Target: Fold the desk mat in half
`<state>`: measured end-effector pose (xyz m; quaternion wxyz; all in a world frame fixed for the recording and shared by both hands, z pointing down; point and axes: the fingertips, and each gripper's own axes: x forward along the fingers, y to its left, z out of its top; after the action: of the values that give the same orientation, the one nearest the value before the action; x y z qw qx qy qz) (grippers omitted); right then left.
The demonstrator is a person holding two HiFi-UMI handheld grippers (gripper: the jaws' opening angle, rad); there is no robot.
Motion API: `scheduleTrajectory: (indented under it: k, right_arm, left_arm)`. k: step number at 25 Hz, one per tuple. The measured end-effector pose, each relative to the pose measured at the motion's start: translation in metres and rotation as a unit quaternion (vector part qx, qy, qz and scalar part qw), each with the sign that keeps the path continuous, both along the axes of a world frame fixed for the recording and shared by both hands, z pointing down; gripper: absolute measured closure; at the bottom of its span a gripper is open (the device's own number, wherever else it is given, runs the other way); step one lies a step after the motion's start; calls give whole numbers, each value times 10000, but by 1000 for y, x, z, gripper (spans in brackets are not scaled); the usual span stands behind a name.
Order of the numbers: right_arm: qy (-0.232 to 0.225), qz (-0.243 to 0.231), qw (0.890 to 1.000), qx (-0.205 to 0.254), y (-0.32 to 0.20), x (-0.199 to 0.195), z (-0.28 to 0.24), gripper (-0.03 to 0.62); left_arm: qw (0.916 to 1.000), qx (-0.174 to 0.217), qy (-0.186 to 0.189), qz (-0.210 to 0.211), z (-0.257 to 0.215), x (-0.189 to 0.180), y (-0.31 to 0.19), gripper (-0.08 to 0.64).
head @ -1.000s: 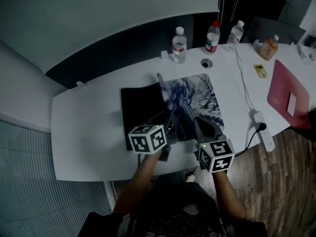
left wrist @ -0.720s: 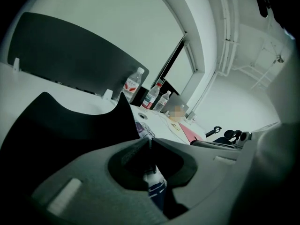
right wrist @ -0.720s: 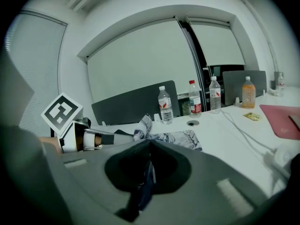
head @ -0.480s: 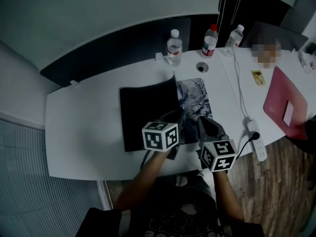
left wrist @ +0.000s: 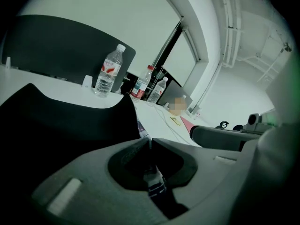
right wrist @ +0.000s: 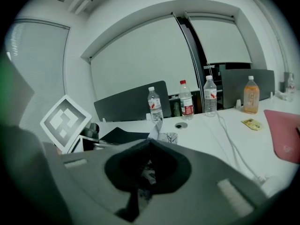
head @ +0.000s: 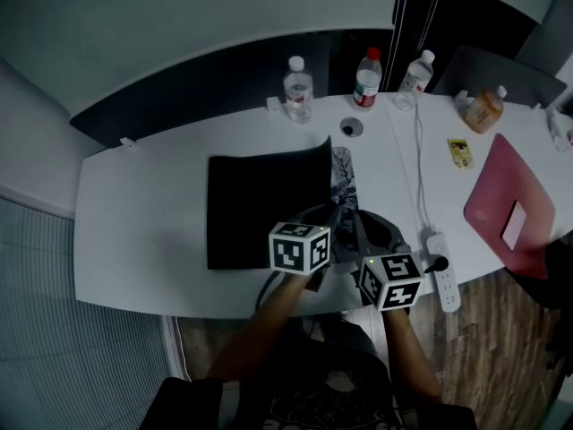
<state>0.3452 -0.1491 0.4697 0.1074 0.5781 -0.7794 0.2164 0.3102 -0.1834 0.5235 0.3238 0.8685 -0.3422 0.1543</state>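
Left gripper pinches desk mat

Covered nearly all the printed face of the desk mat with its black underside, sparing one narrow strip. Lost its near edge behind the left gripper and right gripper. Cropped the pink pad at the right gripper view's edge. Could not read the water bottle label.

I worked with two matt grey moulded-plastic grippers, the left gripper and the right gripper. Each was topped by a white cube with black square markers. The wearer's dark shirt with pale print showed below.
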Motion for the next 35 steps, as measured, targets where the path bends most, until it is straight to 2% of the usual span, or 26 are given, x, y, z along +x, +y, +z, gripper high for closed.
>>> scheduleTrajectory:
  k: [8,11,20,27,35]
  right_arm:
    - [-66,-138,9998,-116,2,20,12,591]
    - [-75,-195,9997,-117,2,24,14,591]
    - [-153,-419,9989,-125,-3,18,17,591]
    - [-226,-708,9972,-49,-10,-17,12,591]
    - [-329,-1212,9921,-6,-20,-89,8,591]
  left_arm:
    - [9998,-98,-139,-135,18,19,-4,529]
    - [9996,-8,-213,-168,23,24,-6,528]
    - [9984,185,-176,-502,17,13,-12,522]
    - [9960,300,-241,-806,9,-28,-13,522]
    - [9889,445,-480,-1331,2,-111,-16,522]
